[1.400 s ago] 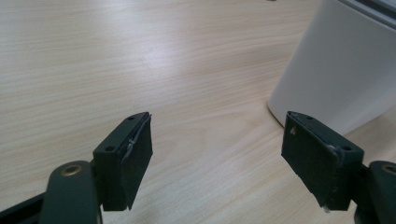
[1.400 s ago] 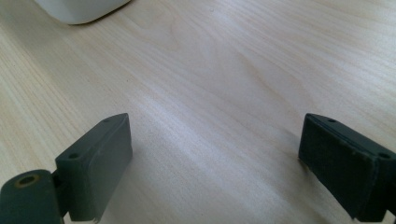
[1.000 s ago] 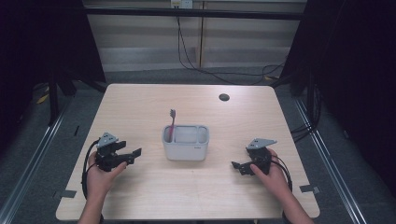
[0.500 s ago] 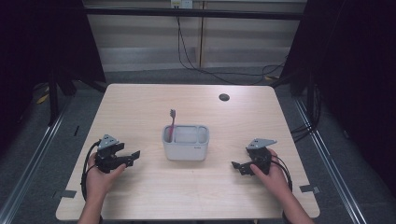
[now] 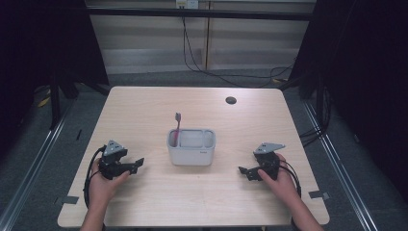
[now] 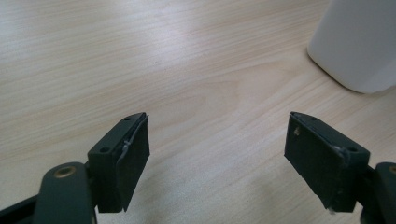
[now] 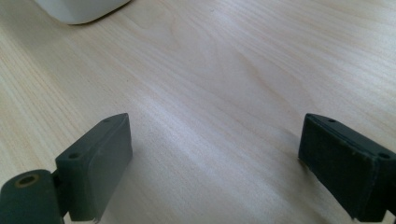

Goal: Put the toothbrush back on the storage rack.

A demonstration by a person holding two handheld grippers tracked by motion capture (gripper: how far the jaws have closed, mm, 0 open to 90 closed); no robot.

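Almost nothing has shifted over the last second: my left gripper (image 5: 137, 163) has crept a touch toward the middle of the table (image 5: 144, 110), while my right gripper (image 5: 243, 171) sits where it was. I read that as the work not having started in earnest; both tools are only poised at the near edge.

Both pairs of jaws stand wide apart with nothing between them. In the left gripper view I see bare wood between the pads (image 6: 133, 156), and the same in the right gripper view between its pads (image 7: 100, 163).

The white holder (image 5: 191, 147) stands at the centre of the table, between my two grippers and a little farther away than either. It is well apart from both, to the right of the left one and to the left of the right one. A pink toothbrush (image 5: 176, 129) stands upright in its left compartment, bristles up. The holder's corner shows at the far right of the left gripper view (image 6: 359, 42), ahead of the jaws and untouched.
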